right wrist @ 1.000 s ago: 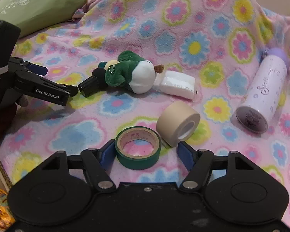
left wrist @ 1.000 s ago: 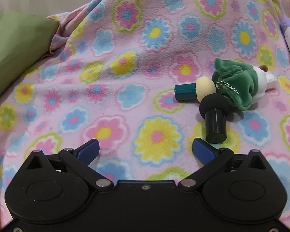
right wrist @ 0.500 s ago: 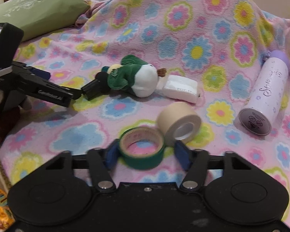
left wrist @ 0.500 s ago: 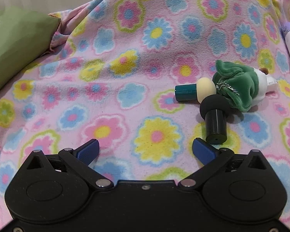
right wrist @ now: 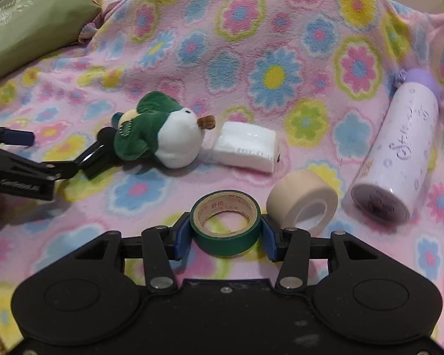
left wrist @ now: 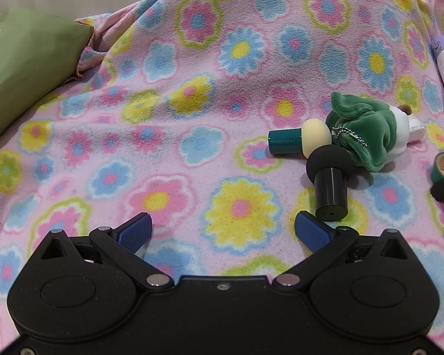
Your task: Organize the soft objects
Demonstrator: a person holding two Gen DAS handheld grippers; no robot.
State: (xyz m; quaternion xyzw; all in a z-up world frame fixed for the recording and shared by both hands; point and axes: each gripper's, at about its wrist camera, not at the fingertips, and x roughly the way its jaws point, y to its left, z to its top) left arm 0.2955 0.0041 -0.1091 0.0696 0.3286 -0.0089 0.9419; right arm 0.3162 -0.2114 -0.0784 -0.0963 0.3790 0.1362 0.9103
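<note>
Your right gripper pinches the green tape roll touching the beige tape roll, which may roll once you lift; your left gripper hangs wide, empty.

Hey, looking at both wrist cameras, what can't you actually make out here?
- Lettering on the purple bottle: right wrist view, too blurred to read.
- Same bottle in the left wrist view: cut off by the right edge.
- Cream-tipped applicator: right wrist view, mostly hidden behind the green plush toy.
- Print on the tissue pack: too small.
</note>
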